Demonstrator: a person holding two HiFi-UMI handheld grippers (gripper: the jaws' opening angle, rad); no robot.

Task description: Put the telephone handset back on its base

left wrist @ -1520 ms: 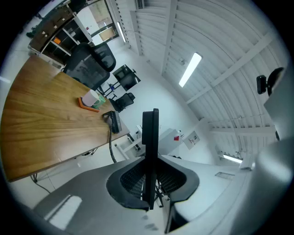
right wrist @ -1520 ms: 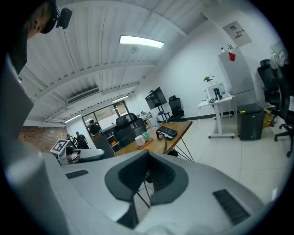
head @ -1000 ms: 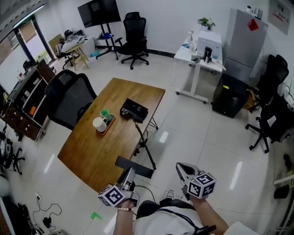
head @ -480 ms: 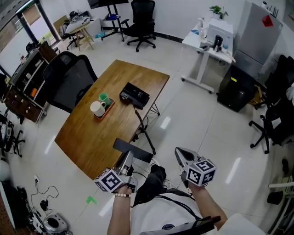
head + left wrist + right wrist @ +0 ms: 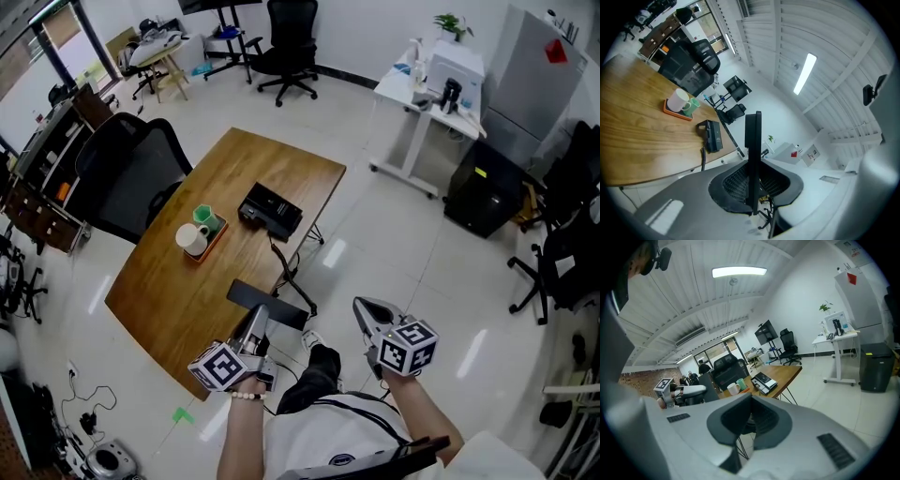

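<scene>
The black telephone base (image 5: 270, 210) lies on the wooden table (image 5: 178, 291), near its right edge; it also shows in the left gripper view as the base (image 5: 711, 136). A coiled cord (image 5: 284, 272) runs from it down off the table edge. My left gripper (image 5: 255, 323) is shut on the flat black handset (image 5: 270, 305), which I hold just off the table's near corner. In the left gripper view the handset (image 5: 753, 154) stands edge-on between the jaws. My right gripper (image 5: 370, 317) hangs over the floor to the right, shut and with nothing in it.
An orange tray with a white mug (image 5: 191, 241) and a green cup sits left of the base. A black office chair (image 5: 127, 183) stands at the table's left. A white desk (image 5: 427, 89), a black cabinet (image 5: 483, 192) and more chairs stand beyond.
The table and the base have drawn a little nearer and lower in the head view. Both grippers keep their places, and the handset stays in the left one.
</scene>
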